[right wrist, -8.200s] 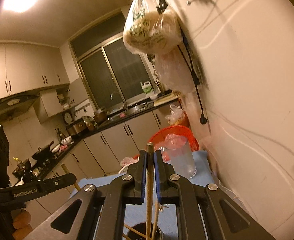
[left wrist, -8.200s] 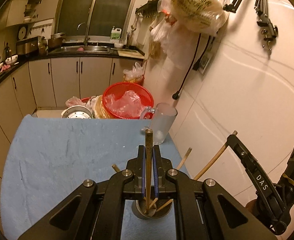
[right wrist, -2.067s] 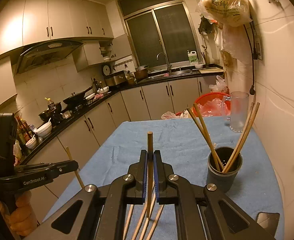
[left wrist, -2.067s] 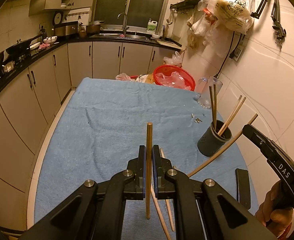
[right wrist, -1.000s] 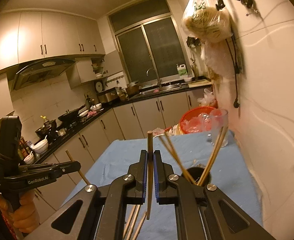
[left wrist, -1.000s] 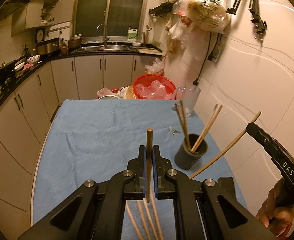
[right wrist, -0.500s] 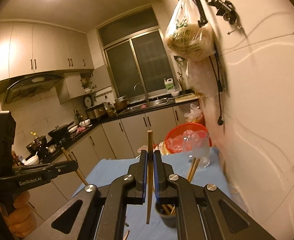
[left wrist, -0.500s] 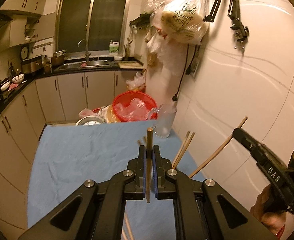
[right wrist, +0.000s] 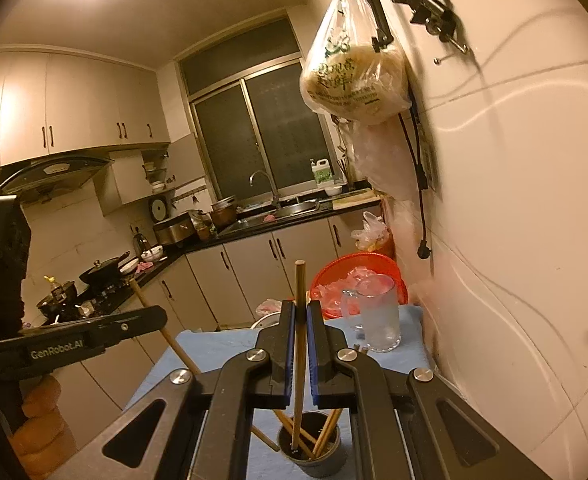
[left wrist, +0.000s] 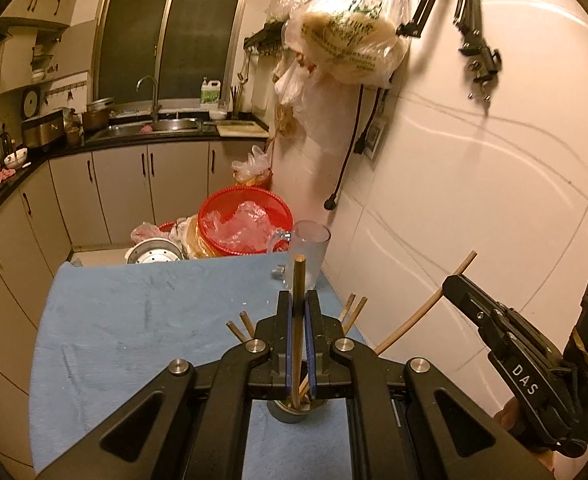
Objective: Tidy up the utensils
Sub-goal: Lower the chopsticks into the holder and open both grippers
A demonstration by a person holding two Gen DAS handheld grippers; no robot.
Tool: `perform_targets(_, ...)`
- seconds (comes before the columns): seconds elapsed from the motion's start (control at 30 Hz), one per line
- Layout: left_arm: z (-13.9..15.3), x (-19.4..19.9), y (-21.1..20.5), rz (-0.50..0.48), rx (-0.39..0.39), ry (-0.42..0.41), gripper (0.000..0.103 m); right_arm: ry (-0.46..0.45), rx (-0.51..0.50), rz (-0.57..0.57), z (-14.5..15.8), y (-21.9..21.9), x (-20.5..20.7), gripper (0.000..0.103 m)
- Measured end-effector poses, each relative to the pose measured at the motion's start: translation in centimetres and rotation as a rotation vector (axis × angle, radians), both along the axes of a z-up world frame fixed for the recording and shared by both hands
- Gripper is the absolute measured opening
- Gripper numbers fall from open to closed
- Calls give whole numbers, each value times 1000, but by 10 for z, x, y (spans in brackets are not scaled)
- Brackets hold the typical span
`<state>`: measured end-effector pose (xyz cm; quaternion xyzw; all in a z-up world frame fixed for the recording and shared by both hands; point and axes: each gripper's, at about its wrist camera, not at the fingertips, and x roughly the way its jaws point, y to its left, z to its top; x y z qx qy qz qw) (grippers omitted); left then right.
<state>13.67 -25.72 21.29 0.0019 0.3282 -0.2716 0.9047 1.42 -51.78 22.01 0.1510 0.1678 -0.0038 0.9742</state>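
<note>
Chopsticks are the count here: two are held, one in each gripper, and several more stand in the dark round holder (right wrist: 309,450) on the blue cloth (left wrist: 133,320). The left gripper (left wrist: 298,344) has its jaws clamped on one upright chopstick (left wrist: 298,292), whose lower end reaches down to the holder's mouth. The right gripper (right wrist: 300,348) is likewise clamped on one chopstick (right wrist: 298,320), and its lower tip sits inside the holder.

From the left wrist, four loose stick ends rise from behind the gripper body, two on the left (left wrist: 241,326) and two on the right (left wrist: 354,308); the holder itself (left wrist: 296,412) is mostly hidden under the jaws. This view also shows the right gripper from the side (left wrist: 510,344), with its chopstick (left wrist: 426,308) slanting out towards the wall.

From the right wrist, the holder's inside is open to view, with about four sticks leaning in it (right wrist: 326,434) besides the held one. It also shows the left gripper from the side (right wrist: 93,338), a hand (right wrist: 41,420) on its grip and its chopstick (right wrist: 161,328) crossing at a slant.

Both views show one glass mug (right wrist: 378,316) at the far edge of the cloth, one red basket (left wrist: 245,224) behind it, and one filled plastic bag (right wrist: 354,80) hanging on the wall.
</note>
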Motion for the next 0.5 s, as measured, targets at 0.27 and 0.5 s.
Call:
perform_targets(0.27,-34,22,-10,15,25,74,6,63,15,-2,-29,-10,19,6)
perform_targets(0.5,-51,28,-13,24,41,105,6,121,12,-4,-55,-10,35,6)
